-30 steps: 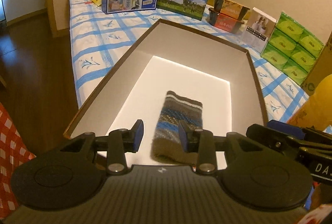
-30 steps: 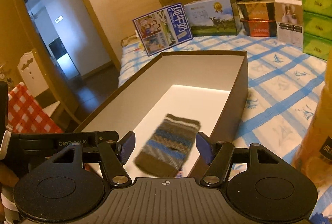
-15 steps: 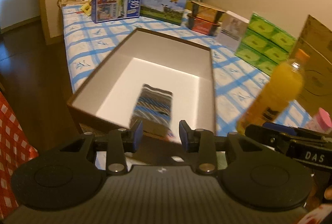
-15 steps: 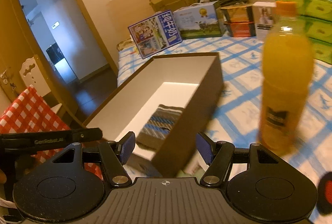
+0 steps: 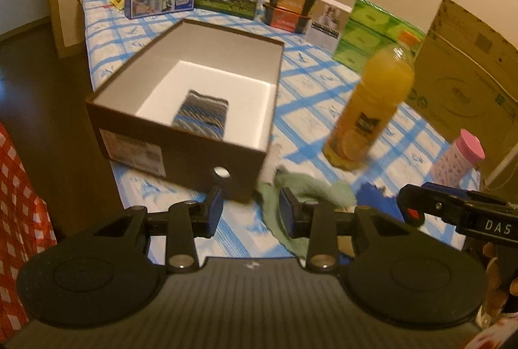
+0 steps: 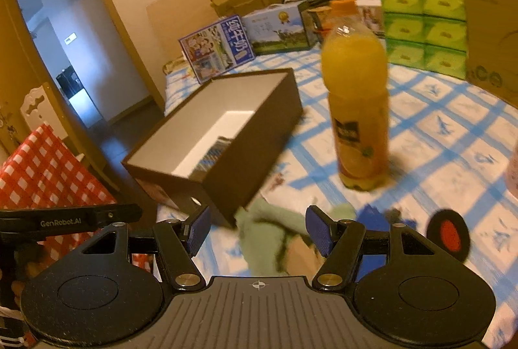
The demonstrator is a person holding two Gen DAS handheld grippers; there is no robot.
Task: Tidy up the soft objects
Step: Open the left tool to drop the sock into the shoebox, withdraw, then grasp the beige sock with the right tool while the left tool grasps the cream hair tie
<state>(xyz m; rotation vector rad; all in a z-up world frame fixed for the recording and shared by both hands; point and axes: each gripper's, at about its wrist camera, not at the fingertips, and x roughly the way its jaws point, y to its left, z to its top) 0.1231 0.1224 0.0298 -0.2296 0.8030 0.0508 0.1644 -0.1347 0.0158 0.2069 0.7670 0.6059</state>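
At the far left of the bed [image 5: 106, 35] stands the brown box [image 5: 181, 151], open at the top, with one striped sock [image 5: 202, 116] lying flat on its white floor. The left claw [image 5: 251, 211] hangs just outside the box's near corner, its blue pads apart and holding nothing. Just right of that corner a green sock [image 6: 262, 235] lies crumpled on the checked sheet, with a blue cloth [image 6: 372, 211] a little further right. The right claw [image 6: 259, 232] is also spread wide and empty, the green sock sitting between its pads. Further right stand the juice bottle [image 6: 357, 109] and a pink-capped bottle [image 5: 459, 158].

The step in hand looks like picking up the green sock. To do it well, the right claw should sink until its pads bracket the thickest fold, close on several layers and not a loose edge, then lift clear of the box wall before swinging over. The juice bottle is near enough to tip on a wide swing.
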